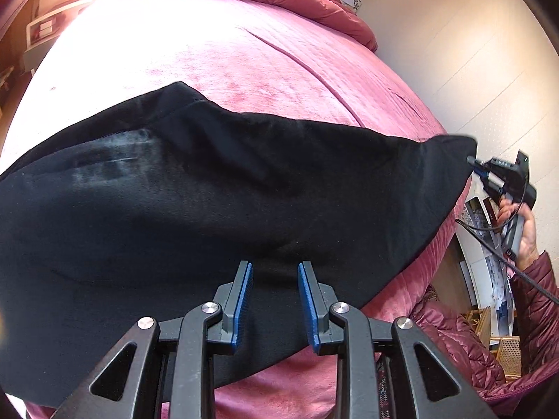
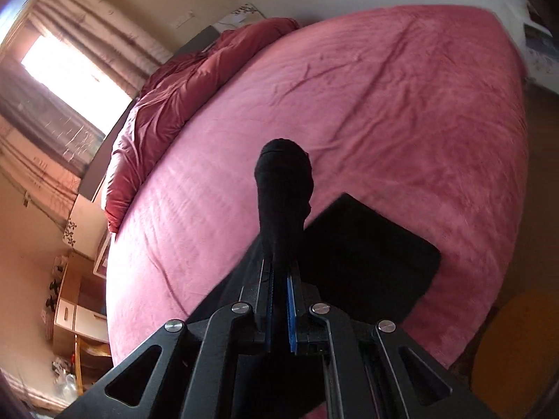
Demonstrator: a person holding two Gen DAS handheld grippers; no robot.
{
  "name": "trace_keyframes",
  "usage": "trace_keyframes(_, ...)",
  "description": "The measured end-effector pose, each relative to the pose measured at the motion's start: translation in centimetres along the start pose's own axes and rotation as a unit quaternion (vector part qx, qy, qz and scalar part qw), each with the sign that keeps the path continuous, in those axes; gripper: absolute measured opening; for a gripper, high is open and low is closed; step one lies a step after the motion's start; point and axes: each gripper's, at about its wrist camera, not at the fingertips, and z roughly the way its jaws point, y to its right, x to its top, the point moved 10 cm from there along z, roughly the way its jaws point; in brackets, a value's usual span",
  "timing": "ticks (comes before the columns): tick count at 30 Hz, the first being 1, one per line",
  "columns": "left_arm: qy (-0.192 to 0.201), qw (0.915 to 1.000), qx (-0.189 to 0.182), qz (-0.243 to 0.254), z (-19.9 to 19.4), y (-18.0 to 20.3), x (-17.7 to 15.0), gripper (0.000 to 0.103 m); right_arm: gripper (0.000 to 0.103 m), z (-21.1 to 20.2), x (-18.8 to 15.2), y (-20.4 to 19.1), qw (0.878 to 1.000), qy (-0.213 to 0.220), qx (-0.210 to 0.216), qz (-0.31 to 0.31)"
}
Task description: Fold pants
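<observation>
Closest in, the left gripper (image 1: 274, 302) hangs just over the near part of the black pants (image 1: 216, 188) with its blue pads (image 1: 244, 300) parted a little. Nothing sits pinched between them; whether the tips press down on the cloth, I honestly can't tell.

The right gripper (image 2: 278, 288) is the busy one: its jaws are clamped tight on a bunched end of the pants (image 2: 367, 244), and a dark nub of cloth pokes out past the tips. From the left wrist view you can see that gripper (image 1: 475, 164) out at the far right corner of the garment, pulling it to a point off the edge of the pink bedspread (image 1: 279, 63), with the person's hand (image 1: 520, 230) on the handle.

The rest of the pants lies spread across the bedspread (image 2: 349, 104), fairly flat.

My take on doing this fold well: keep the pinched end high enough that the layer clears the fabric below, and carry it straight along the length so edges line up instead of skewing. The left side should hold the near part down so the whole thing doesn't slide on that plush cover. Lower slowly, let go only once it lies flat.

Further back there's a rumpled red duvet (image 2: 181, 80) piled at the head of the bed.
</observation>
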Motion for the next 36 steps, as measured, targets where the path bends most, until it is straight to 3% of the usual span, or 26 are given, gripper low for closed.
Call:
trace_keyframes(4,-0.013,0.9999,0.009,0.005,1.1,1.0,0.3,0.027,0.006,1.6,-1.7,4.7,0.998,-0.018,-0.015,0.051)
trace_keyframes(10,-0.027,0.9994,0.015,0.015,2.3,2.1,0.3,0.027,0.008,2.0,-2.7,6.8,0.997,-0.028,-0.005,0.077)
trace_keyframes(14,-0.031,0.9991,0.018,0.023,2.8,2.9,0.7,0.027,0.015,1.8,-2.1,7.0,0.996,-0.024,0.009,0.087)
trace_keyframes(17,-0.034,0.999,0.015,0.024,3.5,3.3,0.5,0.027,0.031,1.6,-1.0,7.2,0.995,-0.011,0.009,0.096)
trace_keyframes(19,-0.034,0.999,0.015,0.027,3.6,3.5,0.4,0.027,0.031,1.6,-0.5,7.5,0.995,-0.01,0.003,0.1)
trace_keyframes(20,-0.035,0.9989,0.015,0.028,3.7,3.6,0.5,0.027,0.03,1.6,-0.2,7.5,0.995,-0.009,-0.002,0.095)
trace_keyframes(21,-0.035,0.9989,0.014,0.029,3.7,3.6,0.4,0.027,0.022,1.6,0.0,7.6,0.996,-0.009,-0.01,0.089)
trace_keyframes(22,-0.035,0.9988,0.015,0.03,3.7,3.6,0.3,0.027,0.008,1.5,0.2,7.6,0.996,-0.01,-0.012,0.086)
trace_keyframes(27,-0.033,0.9988,0.014,0.033,3.4,3.6,0.1,0.027,0.007,-0.6,1.0,7.9,0.997,0.004,-0.019,0.068)
trace_keyframes(34,-0.035,0.9987,0.015,0.034,3.8,3.7,0.0,0.027,0.002,1.3,0.4,13.4,0.991,-0.028,-0.098,0.09)
trace_keyframes(36,-0.033,0.9986,0.013,0.038,3.9,3.9,0.0,0.027,0.002,1.1,0.4,14.1,0.99,-0.031,-0.097,0.102)
